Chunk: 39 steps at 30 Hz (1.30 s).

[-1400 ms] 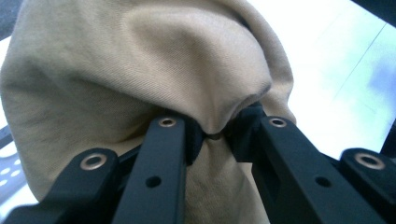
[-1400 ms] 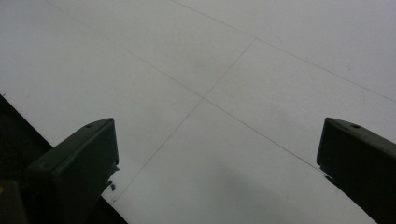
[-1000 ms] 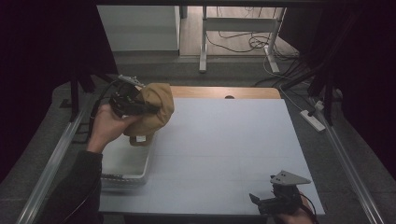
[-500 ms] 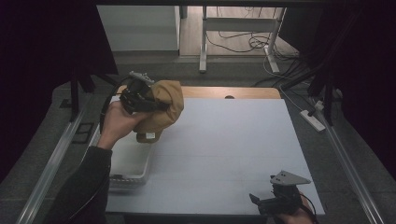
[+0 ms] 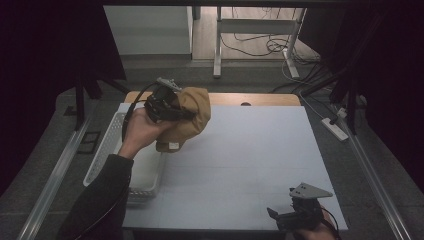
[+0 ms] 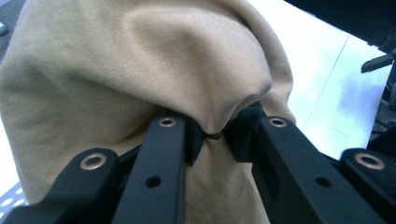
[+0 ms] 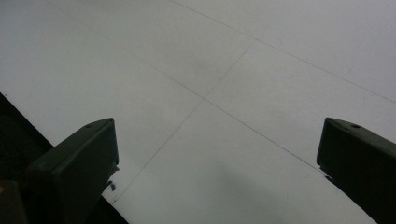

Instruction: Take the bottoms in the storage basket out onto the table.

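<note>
Tan twill cloth bunched, creased (fold pinched).

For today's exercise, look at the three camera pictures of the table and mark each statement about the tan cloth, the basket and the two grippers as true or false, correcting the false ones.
1. The left gripper is shut on a fold of the tan cloth. True.
2. The tan cloth lies flat on the white table. False: it hangs bunched from the left gripper, lifted above the table.
3. The right gripper has its jaws apart with nothing between them. True.
4. The white basket sits at the right edge of the table. False: it sits at the left edge, under the person's left forearm.
5. The right gripper holds a corner of the cloth. False: it is near the front right corner, far from the cloth.
</note>
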Available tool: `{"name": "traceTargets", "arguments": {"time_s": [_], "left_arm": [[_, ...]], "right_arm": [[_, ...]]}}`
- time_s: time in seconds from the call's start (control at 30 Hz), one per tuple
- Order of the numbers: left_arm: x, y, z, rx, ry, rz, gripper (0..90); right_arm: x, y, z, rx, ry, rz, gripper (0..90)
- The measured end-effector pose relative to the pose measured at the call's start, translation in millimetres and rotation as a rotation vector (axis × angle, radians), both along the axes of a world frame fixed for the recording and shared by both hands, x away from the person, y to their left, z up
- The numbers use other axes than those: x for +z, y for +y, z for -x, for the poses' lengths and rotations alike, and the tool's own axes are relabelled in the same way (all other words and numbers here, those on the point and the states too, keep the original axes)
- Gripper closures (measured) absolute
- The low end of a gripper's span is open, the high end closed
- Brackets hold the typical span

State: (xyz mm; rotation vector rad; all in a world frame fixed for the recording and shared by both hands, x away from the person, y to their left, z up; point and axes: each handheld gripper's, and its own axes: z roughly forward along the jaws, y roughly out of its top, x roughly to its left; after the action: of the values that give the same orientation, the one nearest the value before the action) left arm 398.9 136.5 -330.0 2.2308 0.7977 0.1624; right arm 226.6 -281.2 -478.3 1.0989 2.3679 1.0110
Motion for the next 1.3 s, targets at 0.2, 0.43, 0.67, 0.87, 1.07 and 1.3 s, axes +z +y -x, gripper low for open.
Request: {"name": "traceTargets", "arguments": {"time_s": [0.2,0.43,0.67,0.87,1.07,1.3], "left_arm": [[-5.8,-16.5,-4.8,-0.024,0.007,0.001,78.5],[-10.0,-35.7,-9.0,-0.056,0.012,-0.009,78.5],[-19.6,-52.3,-14.3,-0.069,0.020,-0.018,78.5],[-32.6,-63.6,-19.2,-0.073,0.024,-0.030,78.5],[-51.5,-74.6,-25.2,-0.084,0.037,-0.032,78.5],[-66.6,-85.5,-28.5,-0.111,0.017,-0.029,78.3]], "right_arm": [[0.1,0.0,0.1,0.000,0.001,-0.001,0.0],[0.2,-0.3,0.1,0.003,0.002,-0.001,0.0],[0.2,-0.4,0.2,0.005,0.002,-0.001,0.0],[0.1,-0.2,0.4,0.007,0.001,-0.002,0.0],[0.1,-0.2,0.5,0.009,0.001,-0.002,0.0],[0.1,-0.2,0.6,0.011,0.001,-0.003,0.0]]}}
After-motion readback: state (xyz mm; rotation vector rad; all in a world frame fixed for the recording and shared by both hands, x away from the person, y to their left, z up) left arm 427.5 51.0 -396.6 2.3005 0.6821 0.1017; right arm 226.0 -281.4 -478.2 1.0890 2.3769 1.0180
